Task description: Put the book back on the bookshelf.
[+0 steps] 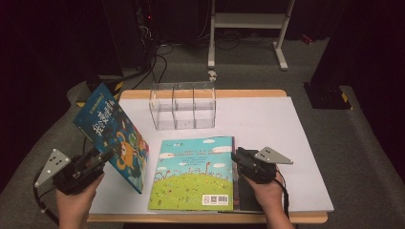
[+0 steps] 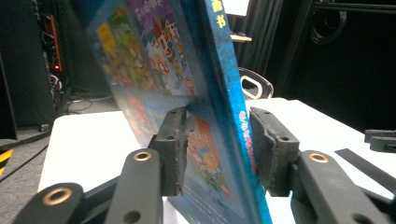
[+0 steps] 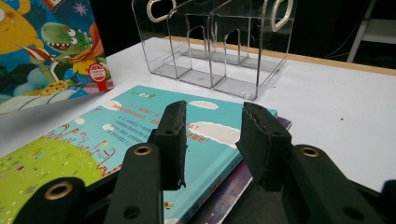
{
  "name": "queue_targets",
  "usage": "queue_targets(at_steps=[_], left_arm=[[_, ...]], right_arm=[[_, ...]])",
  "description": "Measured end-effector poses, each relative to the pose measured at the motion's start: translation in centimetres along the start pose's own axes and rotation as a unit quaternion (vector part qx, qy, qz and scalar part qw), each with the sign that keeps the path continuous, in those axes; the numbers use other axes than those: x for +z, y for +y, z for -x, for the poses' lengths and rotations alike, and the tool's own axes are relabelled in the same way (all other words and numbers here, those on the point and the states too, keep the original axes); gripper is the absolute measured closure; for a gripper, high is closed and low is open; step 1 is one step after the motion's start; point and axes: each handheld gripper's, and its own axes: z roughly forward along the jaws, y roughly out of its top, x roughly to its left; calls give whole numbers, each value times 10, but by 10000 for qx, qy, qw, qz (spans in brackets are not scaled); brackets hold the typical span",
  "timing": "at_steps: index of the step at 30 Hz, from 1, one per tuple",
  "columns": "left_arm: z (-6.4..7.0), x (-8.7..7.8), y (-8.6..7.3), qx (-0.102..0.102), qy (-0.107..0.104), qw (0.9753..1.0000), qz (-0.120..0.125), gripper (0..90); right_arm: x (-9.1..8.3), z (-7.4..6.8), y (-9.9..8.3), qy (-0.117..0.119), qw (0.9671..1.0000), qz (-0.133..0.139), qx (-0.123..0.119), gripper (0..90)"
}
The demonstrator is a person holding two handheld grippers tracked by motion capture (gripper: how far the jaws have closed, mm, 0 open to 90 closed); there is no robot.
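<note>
A blue picture book [image 1: 114,133] with cartoon monsters stands tilted in the air over the table's left edge. My left gripper [image 1: 102,156] is shut on its lower edge, one pad on each cover [image 2: 219,135]. A teal and green picture book [image 1: 193,176] lies flat near the table's front, on top of a purple book [image 3: 233,196]. My right gripper [image 1: 236,155] is open at the teal book's right edge, its jaws apart above that edge [image 3: 212,126]. The blue book's cover [image 3: 46,51] also shows at the upper left of the right gripper view.
A clear acrylic organizer [image 1: 183,106] with three compartments stands empty at the back middle of the white table [image 1: 267,119]. White metal frame legs [image 1: 248,21] and cables stand on the floor beyond the table.
</note>
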Motion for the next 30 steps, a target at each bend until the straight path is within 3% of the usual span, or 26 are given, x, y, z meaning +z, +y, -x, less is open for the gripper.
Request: queue_targets(at_steps=[12, 23, 30], left_arm=[[-11, -8, -1, 117, 429, 9990, 45, 740], [-21, -11, -3, 183, 400, 9990, 37, 812], [-21, -9, -2, 351, 441, 9984, 51, 794]], right_arm=[[2, -1, -2, 28, 10000, -35, 4, 607], [3, -1, -3, 25, 10000, -59, 16, 608], [0, -1, -5, -5, 10000, -78, 23, 607]])
